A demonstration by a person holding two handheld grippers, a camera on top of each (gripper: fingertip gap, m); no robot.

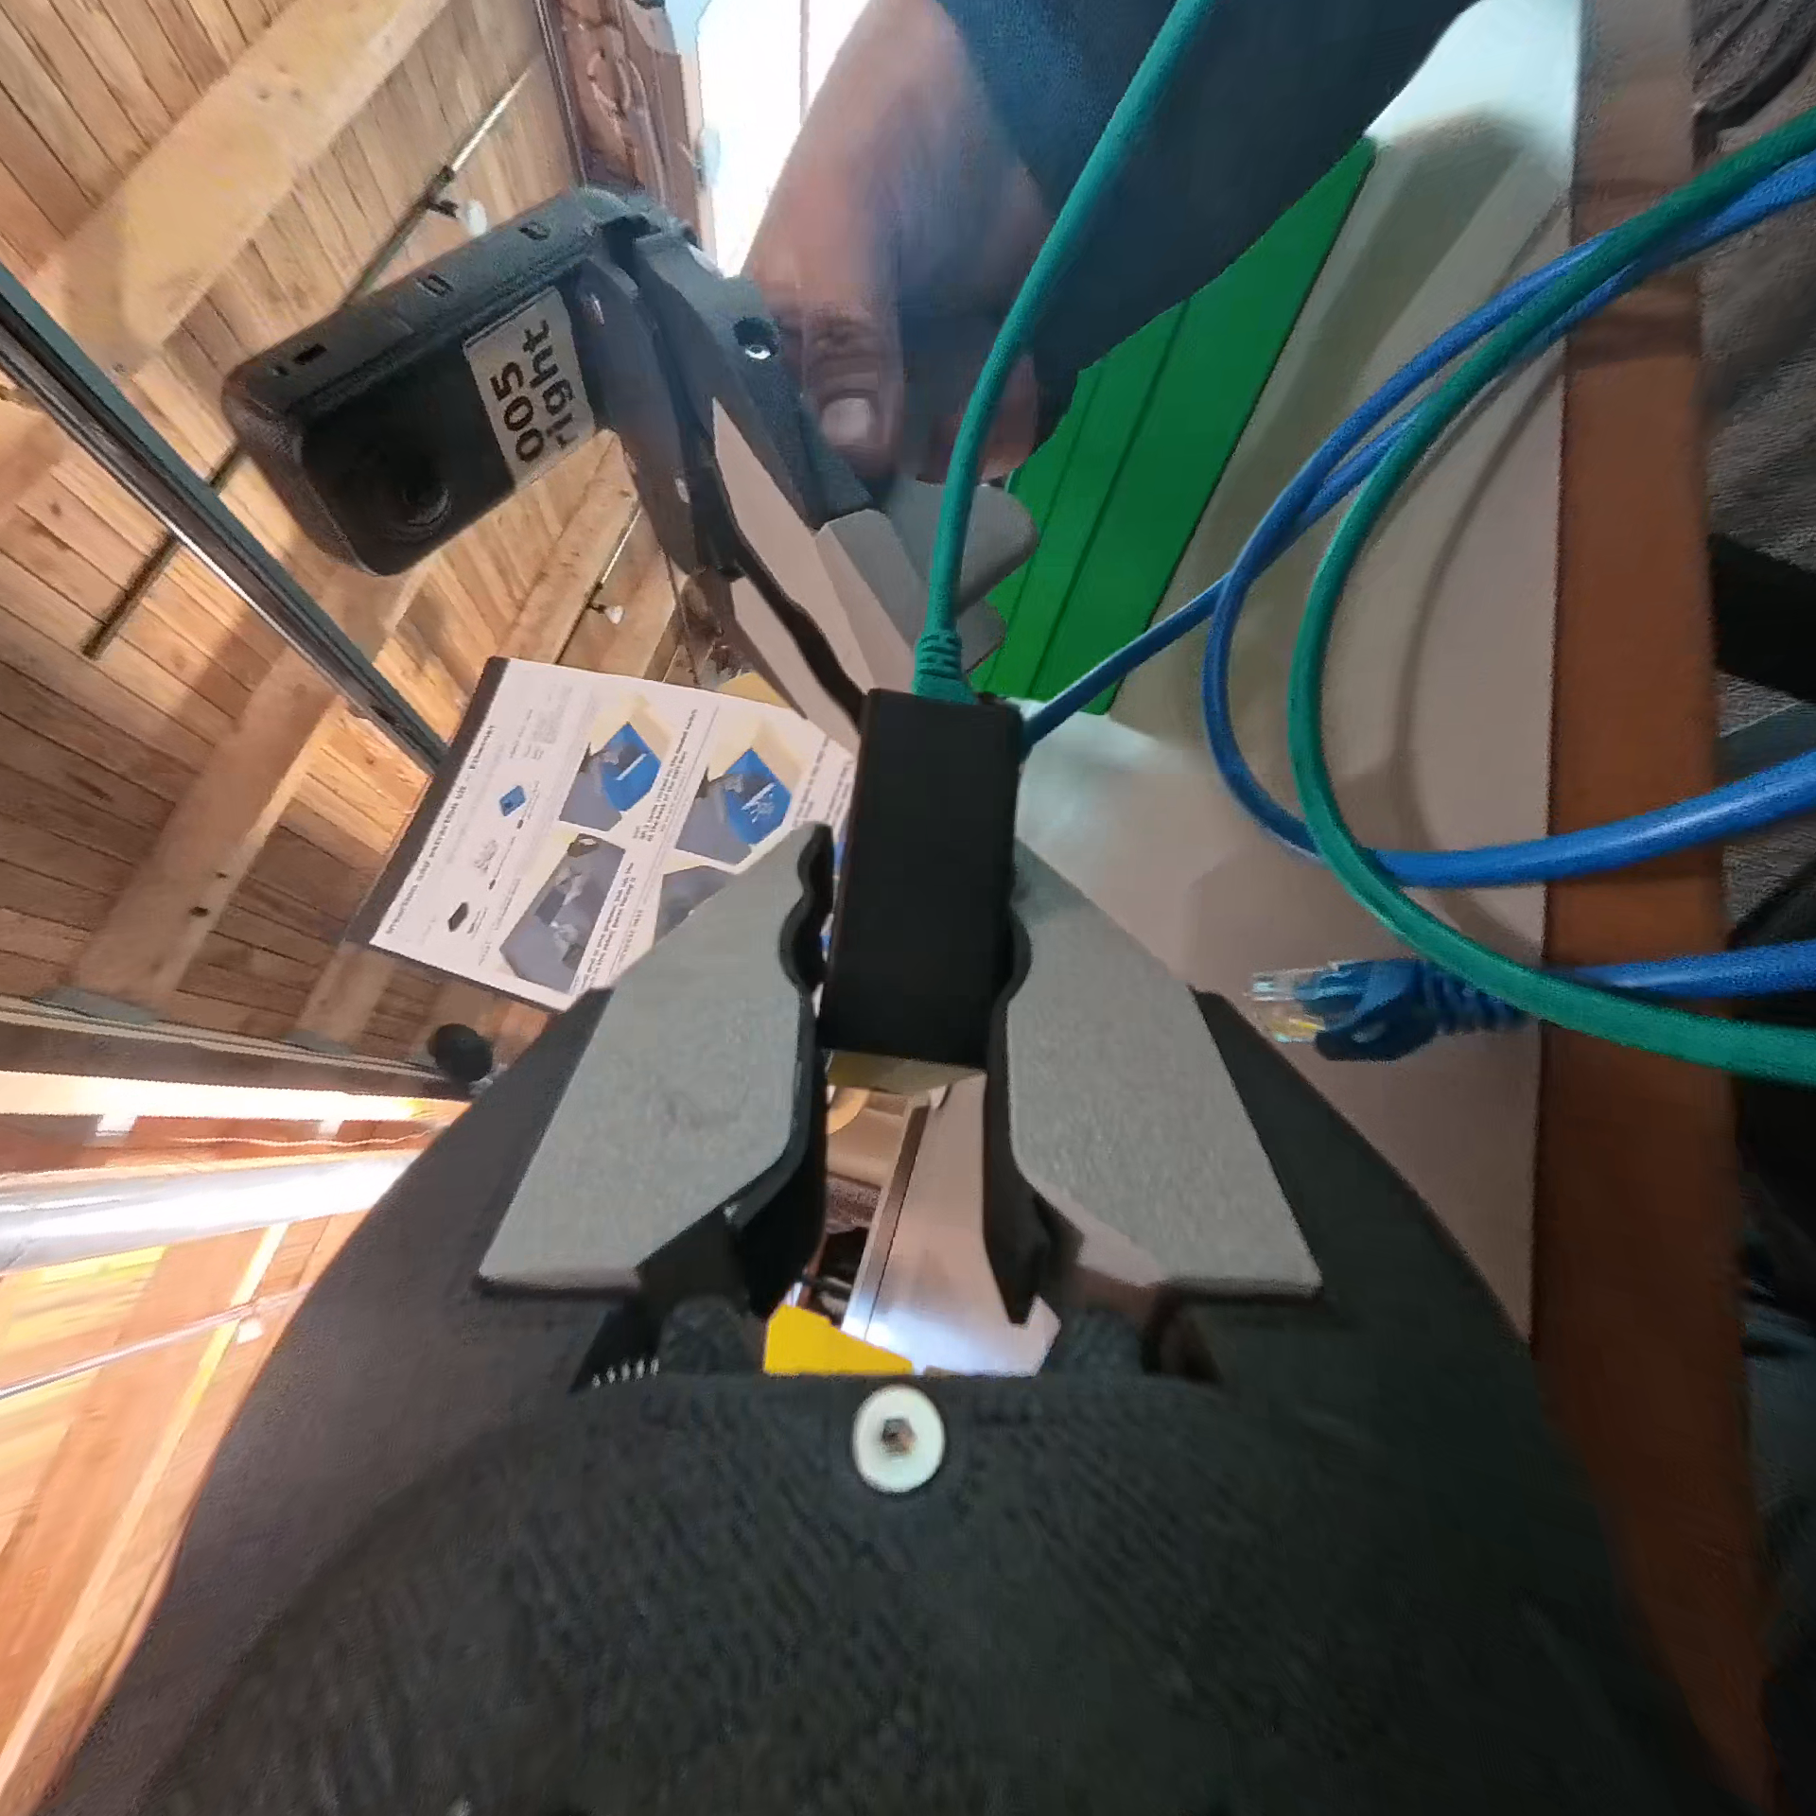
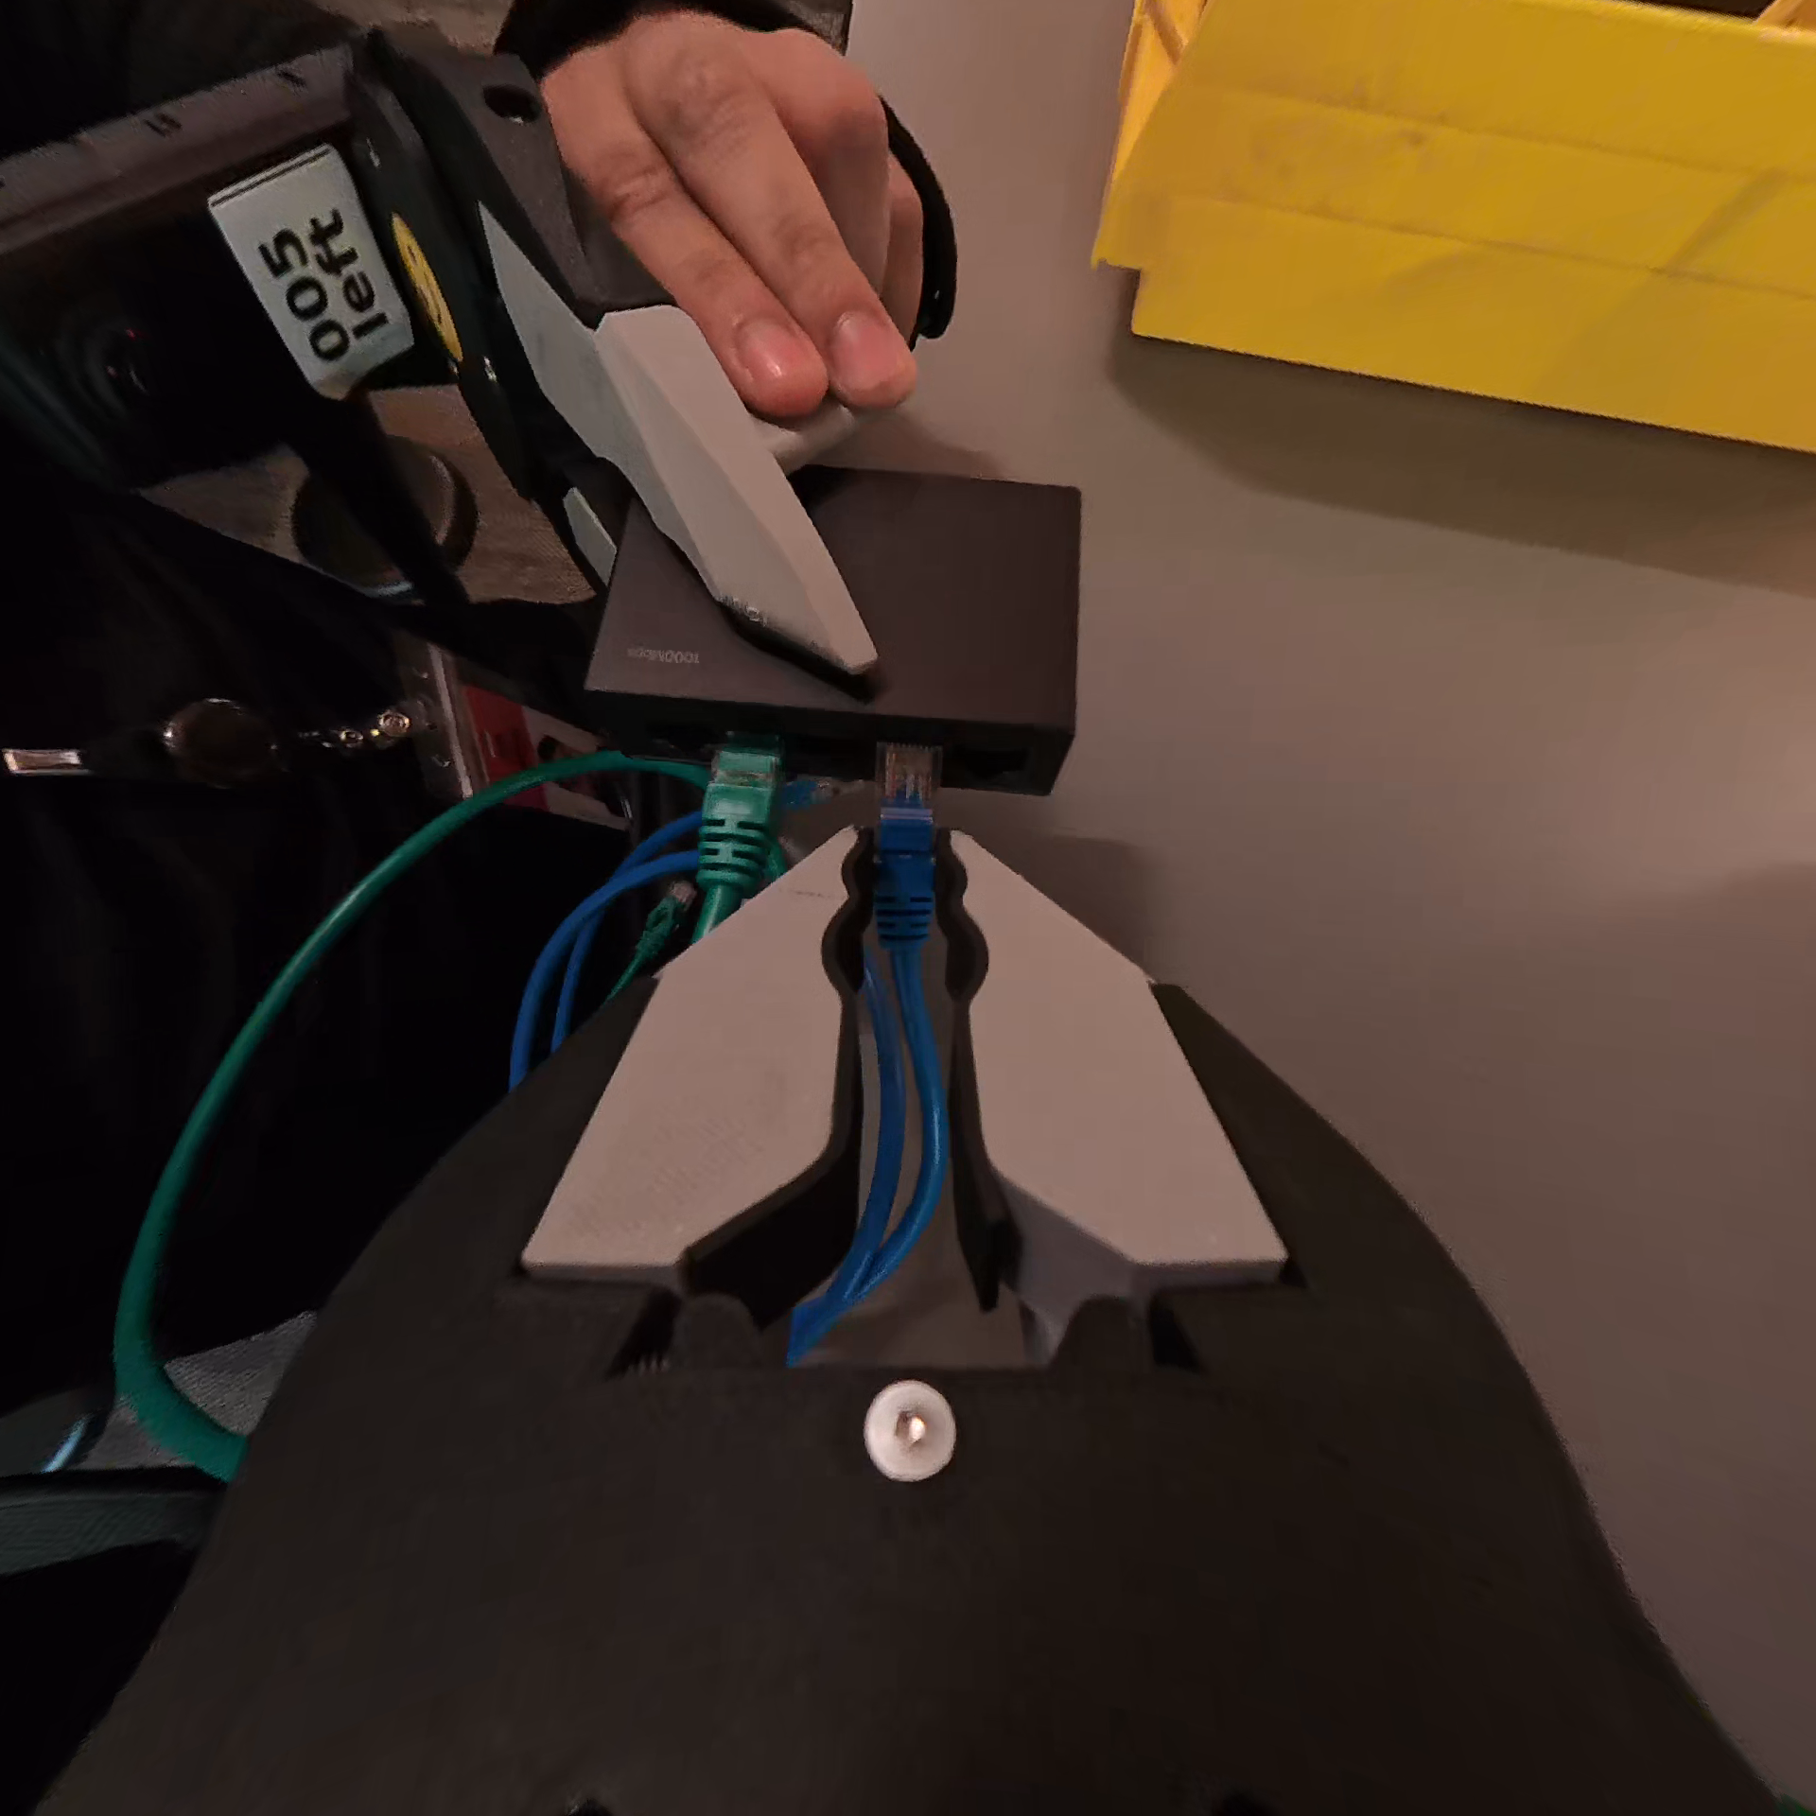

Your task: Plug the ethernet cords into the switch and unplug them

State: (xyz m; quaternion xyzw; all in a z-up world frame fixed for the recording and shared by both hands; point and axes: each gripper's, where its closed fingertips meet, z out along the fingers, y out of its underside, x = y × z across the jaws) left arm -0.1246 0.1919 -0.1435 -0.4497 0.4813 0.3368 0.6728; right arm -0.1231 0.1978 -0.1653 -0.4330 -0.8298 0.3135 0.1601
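Note:
The black switch [image 1: 924, 786] is clamped edge-on in my left gripper [image 1: 919, 884], which is shut on it. In the right wrist view the switch [image 2: 963, 590] shows its port row, with a left finger [image 2: 776, 560] lying across its top. A green cord's plug [image 2: 739, 796] sits in a port. My right gripper [image 2: 902, 845] is shut on a blue cord's plug [image 2: 906, 865]. Its clear tip [image 2: 909, 776] is at the mouth of a port further right; I cannot tell how deep it is. A loose blue plug [image 1: 1317, 1012] hangs to the right.
Green [image 1: 1376, 884] and blue [image 1: 1474, 865] cords loop off the table's right side. A printed instruction sheet [image 1: 609, 816] lies beyond the switch. A yellow bin [image 2: 1474, 197] stands at the back right. A loose green plug [image 2: 660, 919] dangles below the switch. A hand [image 2: 747, 197] holds the left gripper.

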